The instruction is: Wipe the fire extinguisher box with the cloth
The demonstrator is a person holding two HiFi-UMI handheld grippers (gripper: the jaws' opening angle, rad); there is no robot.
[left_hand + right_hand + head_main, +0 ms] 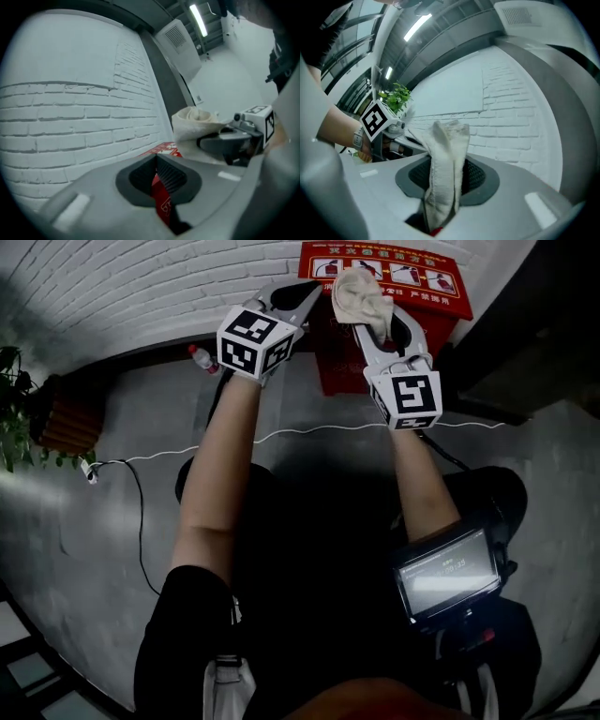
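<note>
The red fire extinguisher box (427, 313) stands against the white brick wall, its printed top facing up. My right gripper (372, 307) is above its left part, shut on a beige cloth (360, 289) that bunches over the fingertips. In the right gripper view the cloth (444, 168) hangs clamped between the pads. My left gripper (287, 298) hovers just left of the box, shut and holding nothing. In the left gripper view a strip of the red box (163, 199) shows below the closed tips (156, 160), and the cloth (193, 123) sits to the right.
A plastic bottle (201, 358) lies on the grey floor by the wall. A potted plant (19, 413) stands at far left. A white cable (309, 432) runs across the floor to a plug (87, 470). A dark opening lies right of the box.
</note>
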